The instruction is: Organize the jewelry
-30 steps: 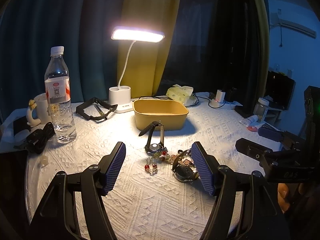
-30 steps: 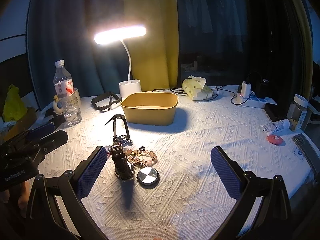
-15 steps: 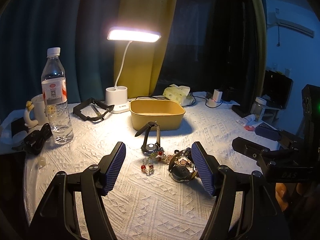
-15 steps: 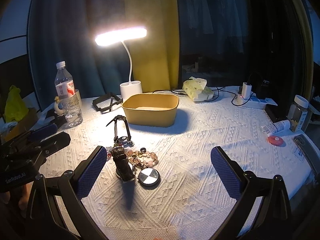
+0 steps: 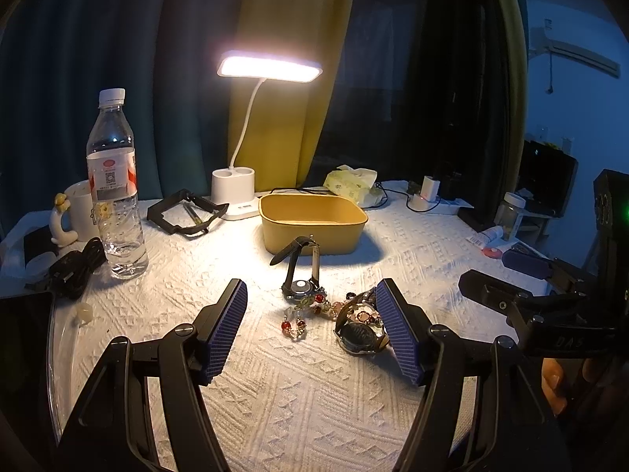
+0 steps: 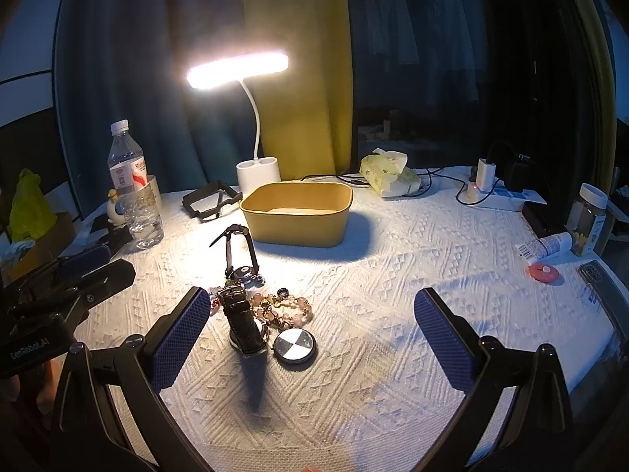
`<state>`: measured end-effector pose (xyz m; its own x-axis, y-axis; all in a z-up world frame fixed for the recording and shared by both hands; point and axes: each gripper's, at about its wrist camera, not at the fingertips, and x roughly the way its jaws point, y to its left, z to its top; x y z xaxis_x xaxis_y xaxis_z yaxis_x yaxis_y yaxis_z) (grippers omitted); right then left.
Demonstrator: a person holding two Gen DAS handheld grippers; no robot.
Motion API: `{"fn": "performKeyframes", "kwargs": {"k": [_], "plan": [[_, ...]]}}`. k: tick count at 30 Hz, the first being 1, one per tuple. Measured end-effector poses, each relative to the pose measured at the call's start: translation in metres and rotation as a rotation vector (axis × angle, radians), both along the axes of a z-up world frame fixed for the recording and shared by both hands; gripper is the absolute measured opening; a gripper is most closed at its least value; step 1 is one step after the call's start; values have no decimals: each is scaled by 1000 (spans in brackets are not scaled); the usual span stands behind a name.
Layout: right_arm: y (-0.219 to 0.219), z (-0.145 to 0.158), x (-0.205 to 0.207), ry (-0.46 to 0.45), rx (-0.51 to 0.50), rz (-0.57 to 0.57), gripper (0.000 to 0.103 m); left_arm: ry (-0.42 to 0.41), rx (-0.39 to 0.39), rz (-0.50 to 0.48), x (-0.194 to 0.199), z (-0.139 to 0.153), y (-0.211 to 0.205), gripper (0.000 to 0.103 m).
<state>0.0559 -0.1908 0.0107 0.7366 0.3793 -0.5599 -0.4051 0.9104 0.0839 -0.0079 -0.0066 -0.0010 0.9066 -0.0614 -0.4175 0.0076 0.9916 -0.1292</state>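
A pile of jewelry lies on the white cloth in front of a yellow box (image 5: pixel 313 222) (image 6: pixel 297 212). A black-strap watch (image 5: pixel 300 275) (image 6: pixel 239 253) stands nearest the box. A beaded bracelet (image 5: pixel 314 308) (image 6: pixel 285 308) lies beside it. A dark watch (image 5: pixel 359 334) with its strap upright (image 6: pixel 241 324) sits at the front, next to a round black-and-white disc (image 6: pixel 295 346). My left gripper (image 5: pixel 310 332) is open, its fingers on either side of the pile. My right gripper (image 6: pixel 310 344) is open wide, to the right of the pile. Both are empty.
A lit desk lamp (image 5: pixel 236 192) stands behind the box. A water bottle (image 5: pixel 116 192), a mug (image 5: pixel 76 210) and a black frame (image 5: pixel 184 212) are at the left. A tissue pack (image 6: pixel 389 177), power strip (image 6: pixel 495 190), jar (image 6: pixel 589 220) and tube (image 6: pixel 544 246) are at the right.
The left gripper has shifted slightly, so the scene slid left then back right in its view. The right gripper edged a little closer. Nothing was picked up.
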Motion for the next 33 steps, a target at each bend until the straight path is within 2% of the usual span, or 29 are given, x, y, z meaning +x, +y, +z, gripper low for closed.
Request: {"fn": "performKeyframes", "kwargs": {"k": [33], "plan": [[8, -4, 0, 16, 3, 10, 102, -4, -28, 18, -4, -1, 12, 71]]}}
